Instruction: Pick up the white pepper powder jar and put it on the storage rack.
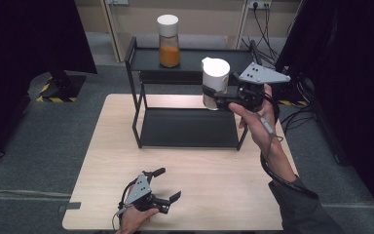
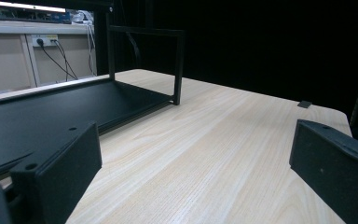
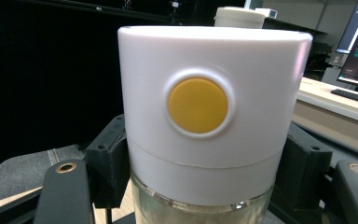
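The right gripper (image 1: 213,100) is clamped on a white-capped dispenser (image 1: 215,83), holding it in the air over the right end of the black rack (image 1: 139,105), level with the top shelf. On that shelf, to the left, stands an orange-filled jar (image 1: 169,41), well apart from the dispenser. The left gripper (image 1: 168,184) rests on the table (image 1: 224,185) near the front edge, jaws wide, nothing between them. The right gripper view catches a yellow button (image 3: 197,105) on the dispenser's cap and clear glass below it. The left gripper view looks low along the rack's bottom shelf (image 2: 51,116).
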The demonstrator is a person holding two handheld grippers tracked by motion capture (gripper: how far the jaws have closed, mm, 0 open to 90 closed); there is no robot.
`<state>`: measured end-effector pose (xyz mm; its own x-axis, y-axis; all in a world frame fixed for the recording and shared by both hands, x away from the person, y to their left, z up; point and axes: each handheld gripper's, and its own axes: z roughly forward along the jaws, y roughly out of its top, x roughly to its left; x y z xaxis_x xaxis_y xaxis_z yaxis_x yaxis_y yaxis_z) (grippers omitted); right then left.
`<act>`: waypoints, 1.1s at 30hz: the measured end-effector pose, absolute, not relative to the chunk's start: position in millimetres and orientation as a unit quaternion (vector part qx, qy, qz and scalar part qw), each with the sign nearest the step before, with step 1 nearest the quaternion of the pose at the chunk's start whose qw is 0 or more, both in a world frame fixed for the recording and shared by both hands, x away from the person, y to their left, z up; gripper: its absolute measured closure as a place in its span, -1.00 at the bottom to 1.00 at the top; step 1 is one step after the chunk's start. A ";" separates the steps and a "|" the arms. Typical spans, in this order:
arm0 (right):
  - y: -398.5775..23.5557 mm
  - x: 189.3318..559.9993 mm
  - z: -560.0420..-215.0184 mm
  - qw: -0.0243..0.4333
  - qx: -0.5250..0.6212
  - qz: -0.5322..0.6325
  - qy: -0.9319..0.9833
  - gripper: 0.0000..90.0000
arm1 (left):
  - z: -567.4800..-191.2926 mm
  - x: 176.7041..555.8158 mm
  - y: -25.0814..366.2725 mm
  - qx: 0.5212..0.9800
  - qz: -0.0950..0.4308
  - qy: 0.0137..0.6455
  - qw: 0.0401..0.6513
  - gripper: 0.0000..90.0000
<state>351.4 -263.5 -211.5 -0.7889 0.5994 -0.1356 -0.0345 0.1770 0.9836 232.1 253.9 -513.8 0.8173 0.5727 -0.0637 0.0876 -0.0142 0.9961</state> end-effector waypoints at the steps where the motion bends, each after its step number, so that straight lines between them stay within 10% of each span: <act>1: -262.1 352.9 -208.9 0.259 0.196 0.611 0.722 -0.32 | -513.9 232.1 254.0 0.688 0.184 0.240 0.660 -0.96; 33: -209.9 413.7 -171.3 0.321 0.272 0.579 0.698 -0.32 | -513.8 231.8 253.6 0.690 0.180 0.234 0.661 -0.96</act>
